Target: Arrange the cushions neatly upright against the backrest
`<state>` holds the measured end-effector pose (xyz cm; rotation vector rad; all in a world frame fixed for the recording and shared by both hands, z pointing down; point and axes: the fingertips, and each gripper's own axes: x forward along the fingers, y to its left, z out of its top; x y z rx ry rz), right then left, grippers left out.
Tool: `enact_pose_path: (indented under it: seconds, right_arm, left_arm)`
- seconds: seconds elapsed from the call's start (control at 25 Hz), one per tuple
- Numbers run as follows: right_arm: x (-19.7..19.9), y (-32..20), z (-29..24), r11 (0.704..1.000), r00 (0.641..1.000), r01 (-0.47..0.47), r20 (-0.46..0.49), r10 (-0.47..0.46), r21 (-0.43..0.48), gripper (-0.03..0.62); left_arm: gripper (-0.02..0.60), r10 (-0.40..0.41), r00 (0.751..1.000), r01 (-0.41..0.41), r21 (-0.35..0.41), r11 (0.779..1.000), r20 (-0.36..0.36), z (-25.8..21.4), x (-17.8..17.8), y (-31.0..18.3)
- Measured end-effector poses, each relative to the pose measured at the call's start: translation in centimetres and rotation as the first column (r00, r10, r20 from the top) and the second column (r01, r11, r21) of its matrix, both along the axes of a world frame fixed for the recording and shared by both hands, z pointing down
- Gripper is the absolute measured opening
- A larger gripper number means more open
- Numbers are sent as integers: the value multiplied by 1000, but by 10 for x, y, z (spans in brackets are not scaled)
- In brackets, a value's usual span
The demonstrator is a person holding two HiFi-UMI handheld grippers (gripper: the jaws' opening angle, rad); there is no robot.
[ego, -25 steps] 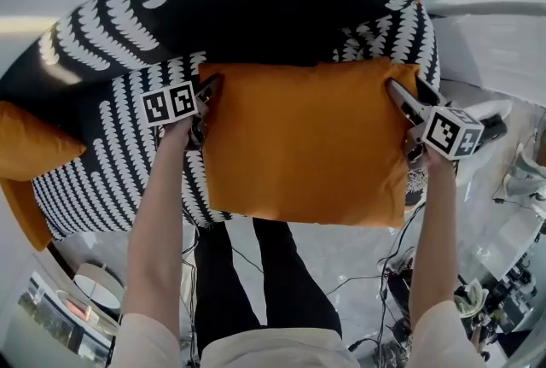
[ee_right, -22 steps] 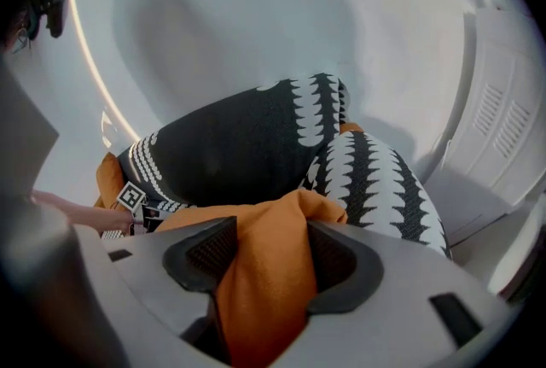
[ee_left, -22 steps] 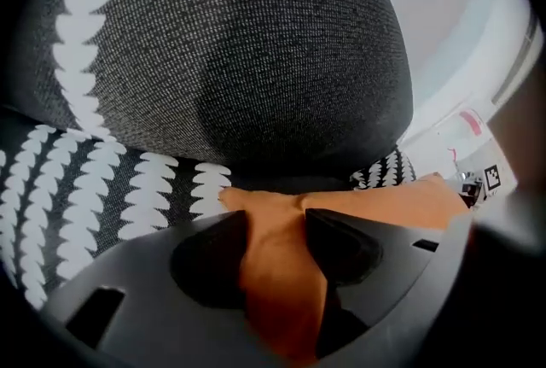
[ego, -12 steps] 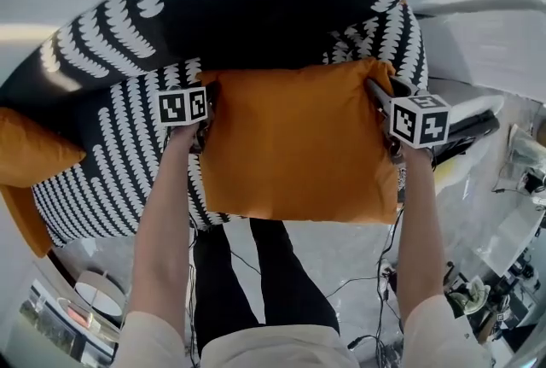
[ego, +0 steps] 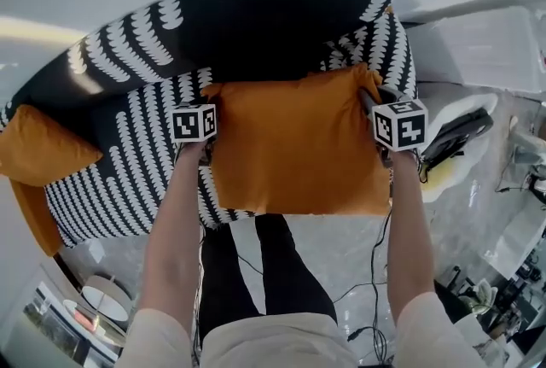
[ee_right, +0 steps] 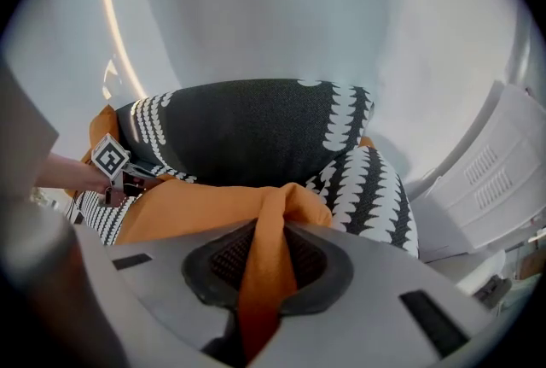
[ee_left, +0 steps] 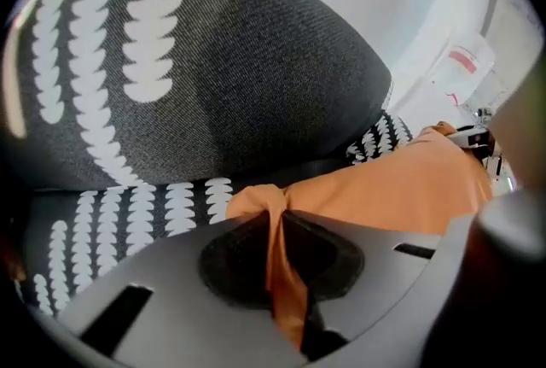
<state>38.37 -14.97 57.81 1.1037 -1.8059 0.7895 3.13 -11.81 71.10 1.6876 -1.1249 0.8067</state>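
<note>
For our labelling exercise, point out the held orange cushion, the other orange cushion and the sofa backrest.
held orange cushion [ego: 294, 148], head view, centre of its face
other orange cushion [ego: 38, 153], head view, its top face
sofa backrest [ego: 247, 25], head view, dark middle

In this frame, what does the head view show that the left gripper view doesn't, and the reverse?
Only the head view: a second cushion at the sofa's left end, and the person's legs and both forearms. Only the left gripper view: the grip itself, where the left tool, whose jaws have just been closing, pinches a fold of a cushion corner. Both: the orange cushion being held and the black-and-white patterned sofa.
</note>
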Motion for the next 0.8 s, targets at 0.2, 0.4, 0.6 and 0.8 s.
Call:
enact_pose_path:
  seconds: [0.2,0.4,0.6,0.8]
  right_arm:
    - [-11,19,-28,1000,1000,-6,23,5,22,64]
    - [-30,29,-64,997,996,-19,91,12,75,63]
    - [-64,42,-101,993,994,35,101,-46,116,63]
    - [-108,38,-128,980,988,55,129,-81,191,63]
  left_arm:
    - [48,-45,999,45,35,998,-4,-38,-15,20]
    - [46,-73,997,74,85,994,-10,-78,-38,35]
    - [44,-138,990,142,139,980,-32,-124,-76,41]
    - [44,-156,987,160,227,961,-34,-173,-125,35]
